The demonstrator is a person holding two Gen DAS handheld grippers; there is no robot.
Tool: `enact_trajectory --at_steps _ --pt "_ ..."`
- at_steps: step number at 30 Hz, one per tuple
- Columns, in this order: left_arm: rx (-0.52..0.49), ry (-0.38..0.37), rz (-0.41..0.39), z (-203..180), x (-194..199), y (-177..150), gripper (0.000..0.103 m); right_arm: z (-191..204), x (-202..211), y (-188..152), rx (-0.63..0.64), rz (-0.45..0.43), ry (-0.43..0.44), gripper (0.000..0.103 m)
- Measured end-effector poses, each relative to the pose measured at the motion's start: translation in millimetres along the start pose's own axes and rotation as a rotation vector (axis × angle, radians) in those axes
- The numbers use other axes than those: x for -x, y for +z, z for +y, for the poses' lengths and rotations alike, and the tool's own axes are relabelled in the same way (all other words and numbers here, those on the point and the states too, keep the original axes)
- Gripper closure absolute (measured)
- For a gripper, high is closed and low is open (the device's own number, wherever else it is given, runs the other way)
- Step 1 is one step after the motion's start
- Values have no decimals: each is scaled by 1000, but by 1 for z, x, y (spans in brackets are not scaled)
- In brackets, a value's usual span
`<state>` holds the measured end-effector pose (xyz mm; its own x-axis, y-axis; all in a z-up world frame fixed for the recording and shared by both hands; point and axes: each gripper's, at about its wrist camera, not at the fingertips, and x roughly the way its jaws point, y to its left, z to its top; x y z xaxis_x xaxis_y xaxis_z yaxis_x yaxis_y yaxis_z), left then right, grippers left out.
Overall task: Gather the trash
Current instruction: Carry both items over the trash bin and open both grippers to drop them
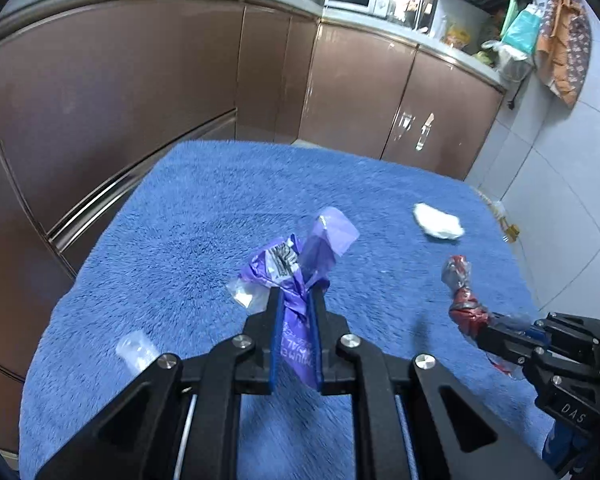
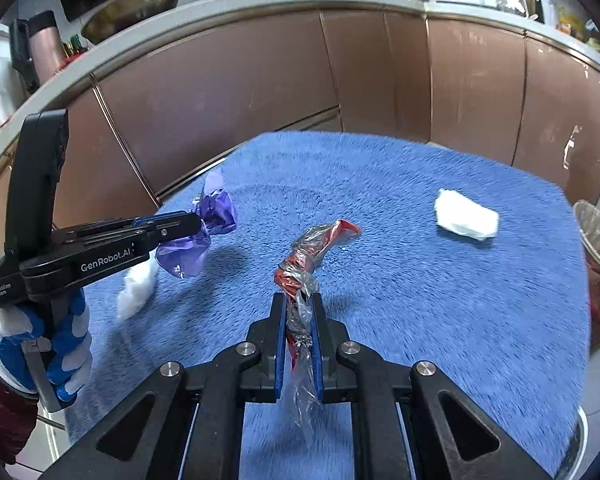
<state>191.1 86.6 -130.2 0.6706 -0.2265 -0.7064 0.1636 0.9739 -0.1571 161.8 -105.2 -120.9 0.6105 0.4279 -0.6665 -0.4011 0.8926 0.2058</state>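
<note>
The left gripper (image 1: pixel 296 294) is clenched on a purple wrapper (image 1: pixel 290 264), which sticks up and forward past the fingertips above the blue mat (image 1: pixel 204 208). Part of the wrapper runs back between the blue pads. In the right wrist view the same gripper comes in from the left, with the purple wrapper bunched at its tip and hanging clear of the mat.

The right gripper (image 2: pixel 298 300) is clamped on a red wrapper (image 2: pixel 312 256), a twisted strip of red and clear foil. It rises from between the fingers and leans to the far right; a clear tail trails back between the pads.

A white tissue (image 2: pixel 466 214) lies on the mat at the far right, well apart from both grippers. A second white wad (image 2: pixel 136 284) lies near the left edge, just under the left gripper. A clear scrap (image 1: pixel 134 350) rests on the mat at the near left in the left wrist view.

Brown cabinets (image 1: pixel 140 80) stand beyond the mat.
</note>
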Motion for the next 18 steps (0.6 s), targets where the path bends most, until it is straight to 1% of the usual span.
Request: enact_trajectory --at_steps 3,4,11,18 --pt "-7 -14 -24 -8 22 -4 92 2 31 -8 -5 -38 -16 93" --pt "-18 -20 -36 -14 33 -7 92 3 35 -10 -7 -47 -19 93" --pt "-98 -42 -112 -49 94 -23 92 7 103 -25 -37 -149 -65 93" --pt "-113 -79 -175 -74 143 -32 92 7 164 -49 -74 -244 -106 93"
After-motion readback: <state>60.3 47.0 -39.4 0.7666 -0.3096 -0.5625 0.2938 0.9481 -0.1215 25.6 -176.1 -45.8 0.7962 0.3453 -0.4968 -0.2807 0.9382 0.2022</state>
